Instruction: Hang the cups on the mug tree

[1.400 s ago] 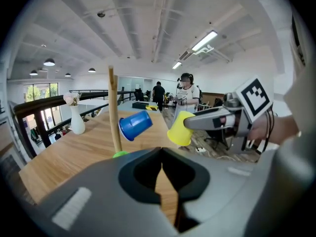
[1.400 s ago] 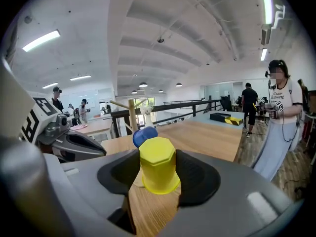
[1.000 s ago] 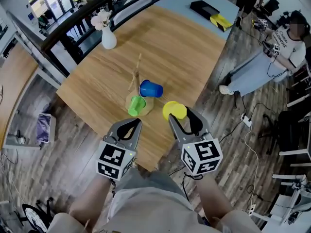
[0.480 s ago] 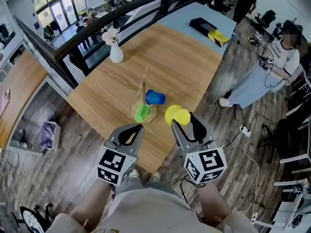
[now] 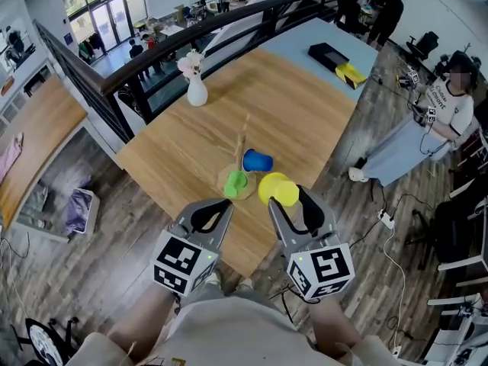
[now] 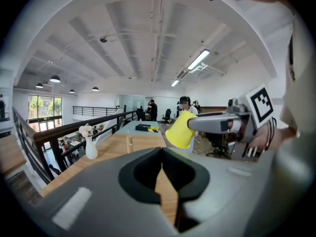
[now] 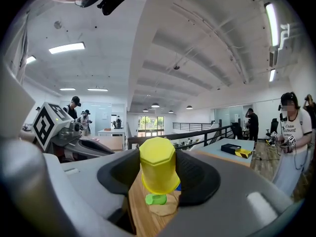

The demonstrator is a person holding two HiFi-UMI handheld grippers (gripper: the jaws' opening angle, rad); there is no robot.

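A white vase (image 5: 197, 92) of pale flowers (image 5: 191, 63) stands on the wooden table (image 5: 305, 124) close to its railing-side edge, while a black case (image 5: 326, 52) and a yellow object (image 5: 352, 72) lie near the adjoining light-blue table's (image 5: 293, 40) right edge.

The desk (image 5: 297, 105) is pale wood with a fine straight grain and a matt finish. The mug tree (image 5: 244, 134) is bare light wood, equally matt on stem and base. The yellow cup (image 5: 276, 187), blue cup (image 5: 258, 161) and green cup (image 5: 235, 183) look like smooth plastic with a soft sheen. The vase (image 5: 197, 94) is white and glossy, ceramic by its look. The left gripper (image 5: 226, 204) and right gripper (image 5: 288, 197) have grey matt plastic shells. The inner faces of their jaws are black and duller, and their cubes carry flat black-and-white print. The floor (image 5: 99, 280) shows dull grey-brown wood-look planks. The railing (image 5: 152, 67) looks like dark painted metal.
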